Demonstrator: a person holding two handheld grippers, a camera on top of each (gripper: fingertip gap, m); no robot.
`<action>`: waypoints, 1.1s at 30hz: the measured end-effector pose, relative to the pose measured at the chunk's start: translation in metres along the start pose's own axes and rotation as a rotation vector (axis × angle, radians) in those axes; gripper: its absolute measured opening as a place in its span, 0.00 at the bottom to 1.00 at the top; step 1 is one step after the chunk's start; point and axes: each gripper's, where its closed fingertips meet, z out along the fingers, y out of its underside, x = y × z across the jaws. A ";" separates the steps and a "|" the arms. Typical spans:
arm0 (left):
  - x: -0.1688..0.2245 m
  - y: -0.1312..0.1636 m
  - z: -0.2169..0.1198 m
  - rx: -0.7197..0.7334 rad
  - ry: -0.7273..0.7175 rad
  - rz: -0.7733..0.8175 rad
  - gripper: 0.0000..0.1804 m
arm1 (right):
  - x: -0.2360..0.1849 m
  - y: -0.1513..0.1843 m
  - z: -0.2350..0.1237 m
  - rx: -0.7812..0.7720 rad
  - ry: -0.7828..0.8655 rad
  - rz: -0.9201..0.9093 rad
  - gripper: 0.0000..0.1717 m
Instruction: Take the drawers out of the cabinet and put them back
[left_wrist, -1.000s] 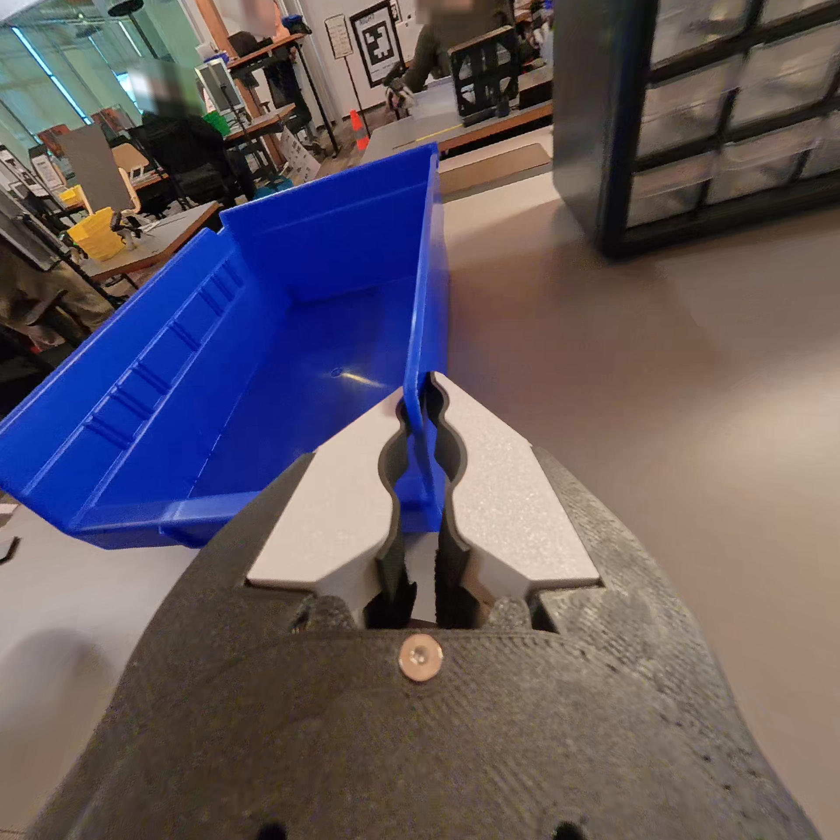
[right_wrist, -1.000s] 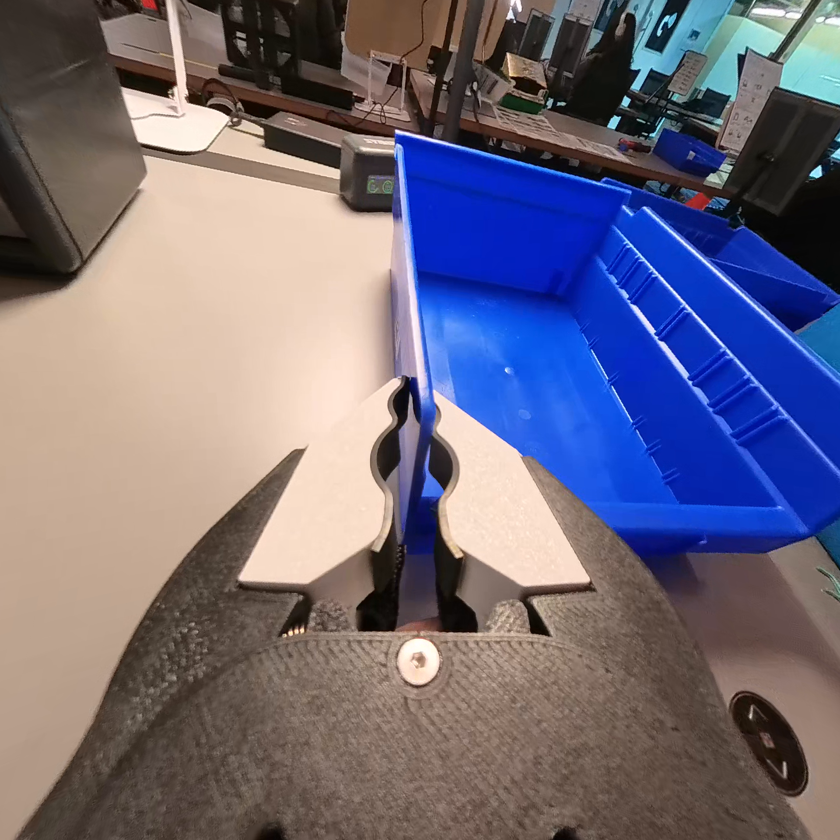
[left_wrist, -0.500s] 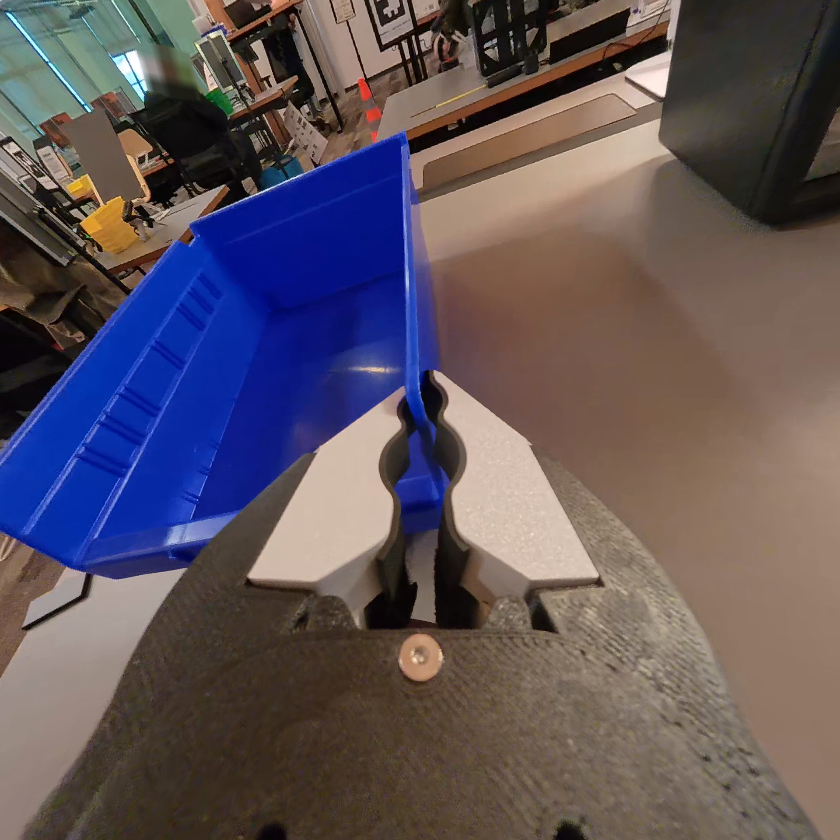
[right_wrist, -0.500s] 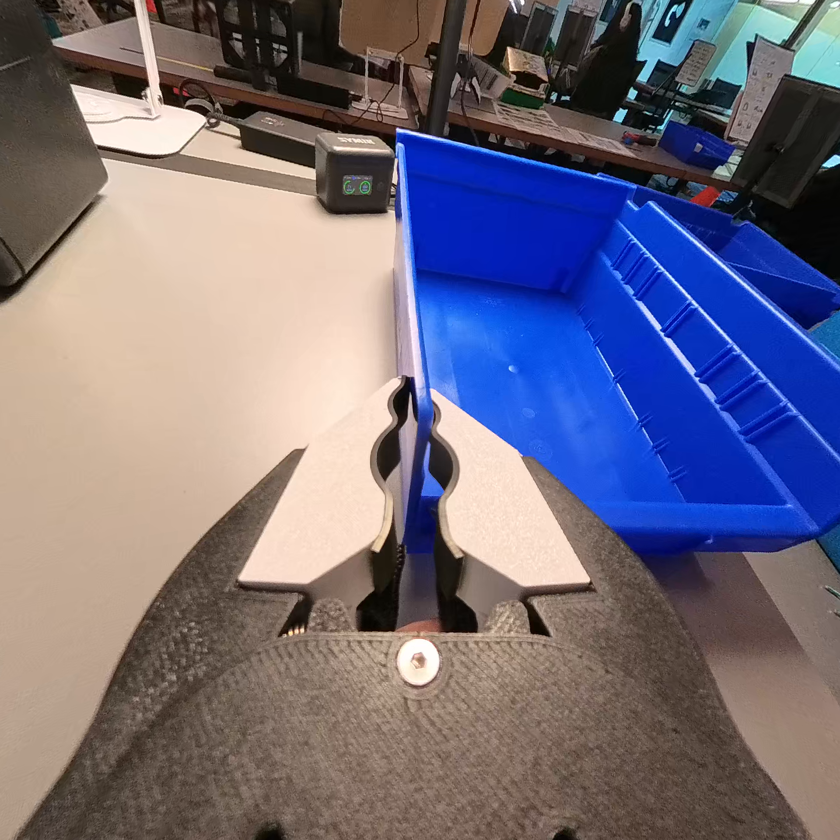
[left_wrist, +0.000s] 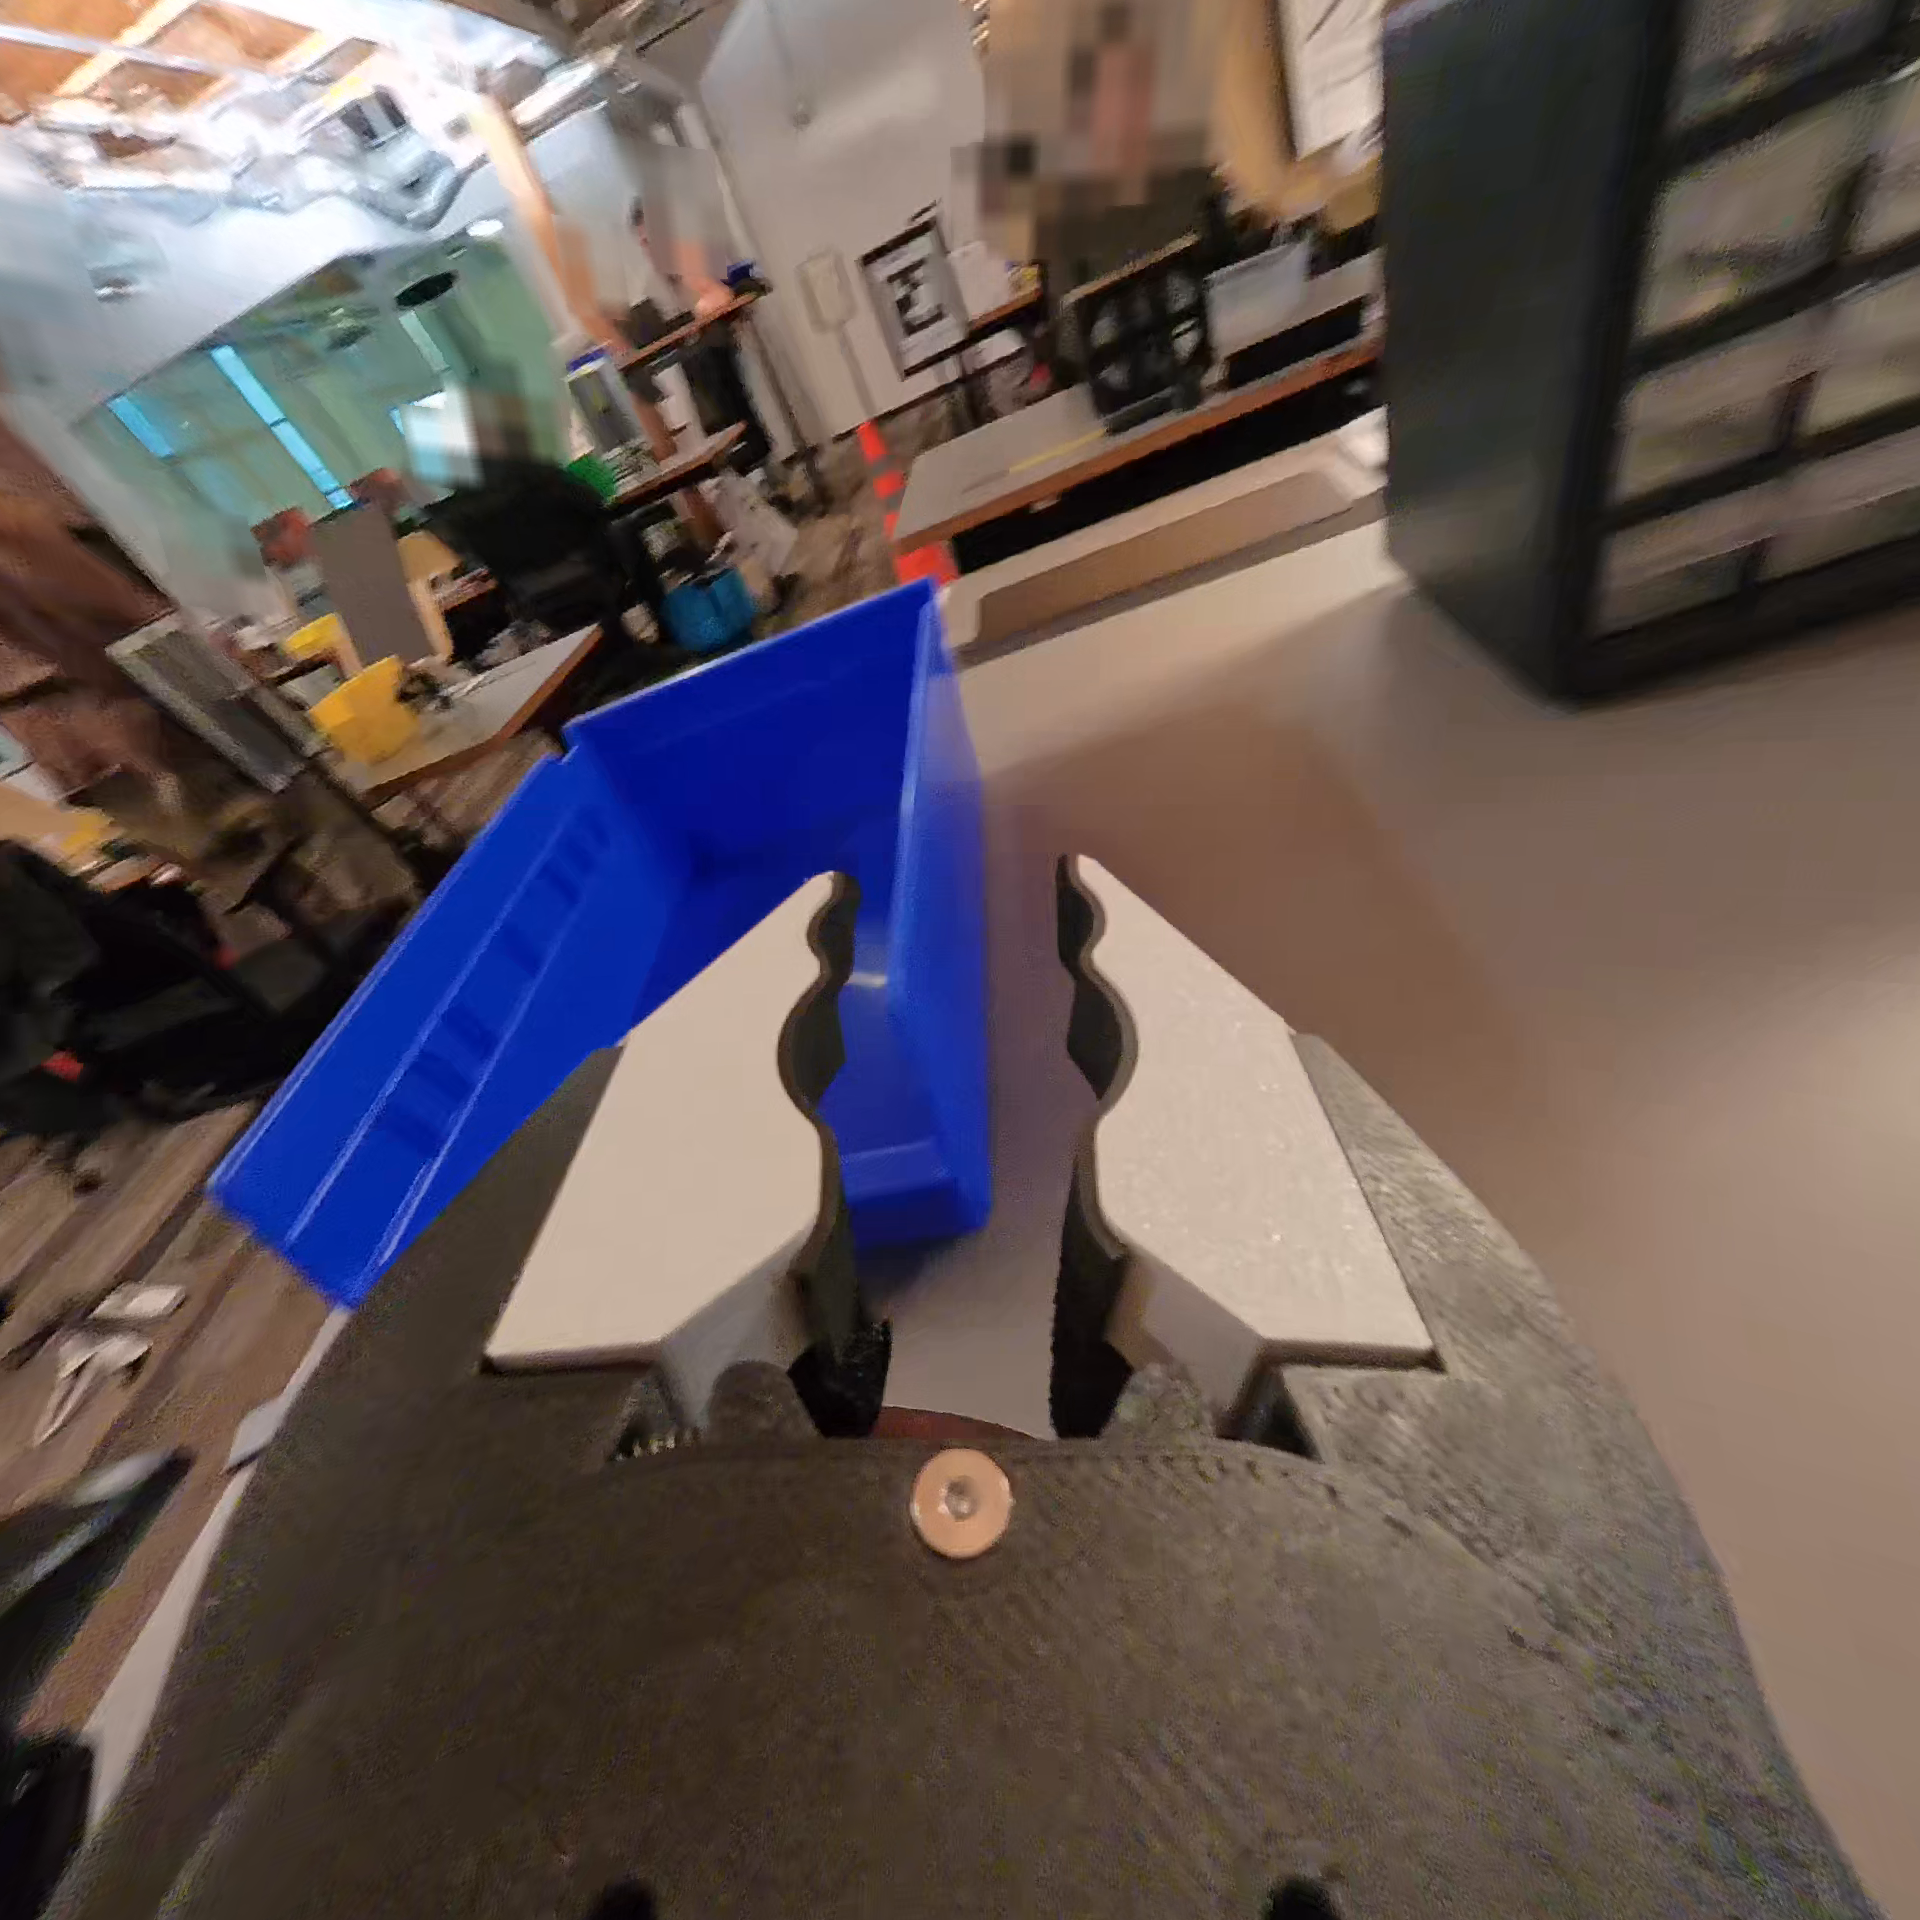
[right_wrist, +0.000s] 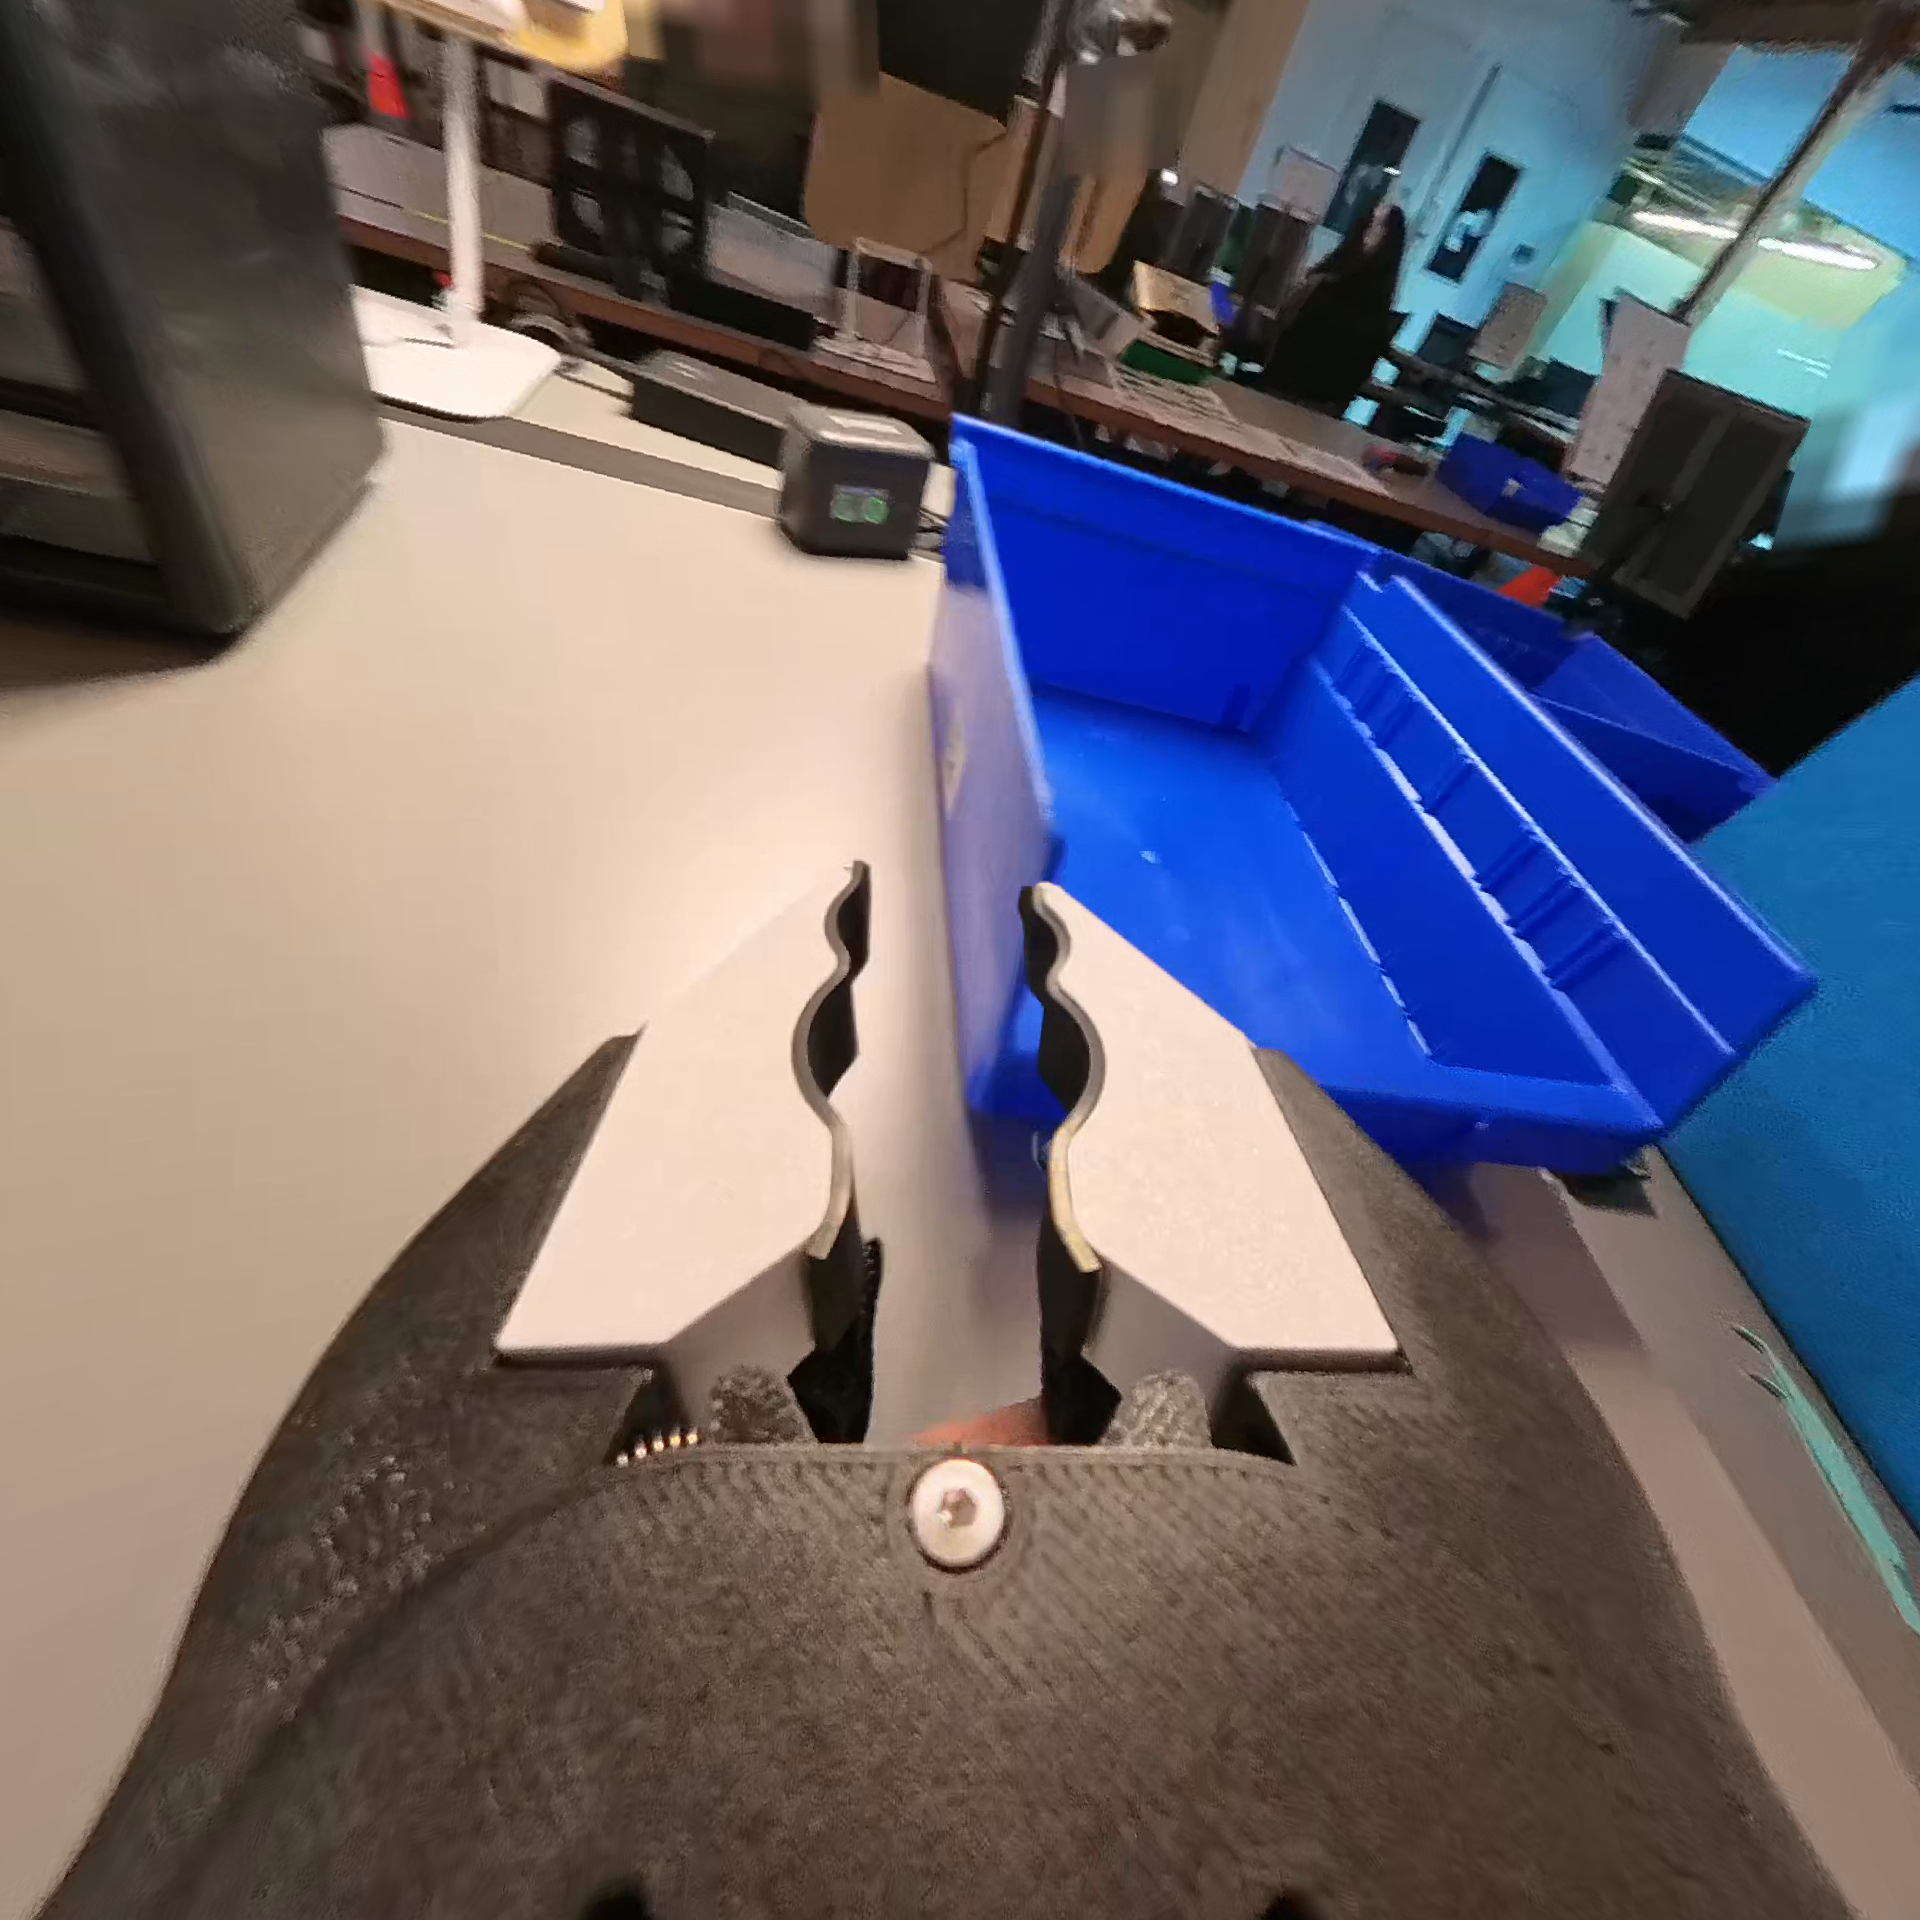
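Both my grippers, left gripper (left_wrist: 951, 883) and right gripper (right_wrist: 940, 894), now stand spread off each blue drawer (left_wrist: 727, 831) wall they clamped earlier; drawer (right_wrist: 1299, 831) rests on grey table (right_wrist: 416, 831).

2 close wrist views, shared bin (left_wrist: 727, 831)

bin (left_wrist: 748, 831) on table (left_wrist: 1455, 935), its wall between open left tongs (left_wrist: 945, 883), cabinet (left_wrist: 1662, 343) behind at right

Right gripper (right_wrist: 945, 883) spread open over grey table (right_wrist: 416, 831); blue drawer (right_wrist: 1299, 831) wall between fingers, apparently clear of both pads; image motion-blurred.
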 end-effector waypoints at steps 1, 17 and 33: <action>0.010 -0.010 -0.001 0.020 0.045 -0.004 0.23 | -0.010 -0.004 -0.003 0.007 -0.040 -0.002 0.18; 0.204 -0.233 0.142 0.200 0.895 0.115 0.53 | -0.233 -0.148 0.082 0.100 -0.895 0.634 0.26; 0.205 -0.209 0.163 0.193 0.841 0.372 0.49 | -0.247 -0.144 0.109 0.139 -0.919 0.939 0.27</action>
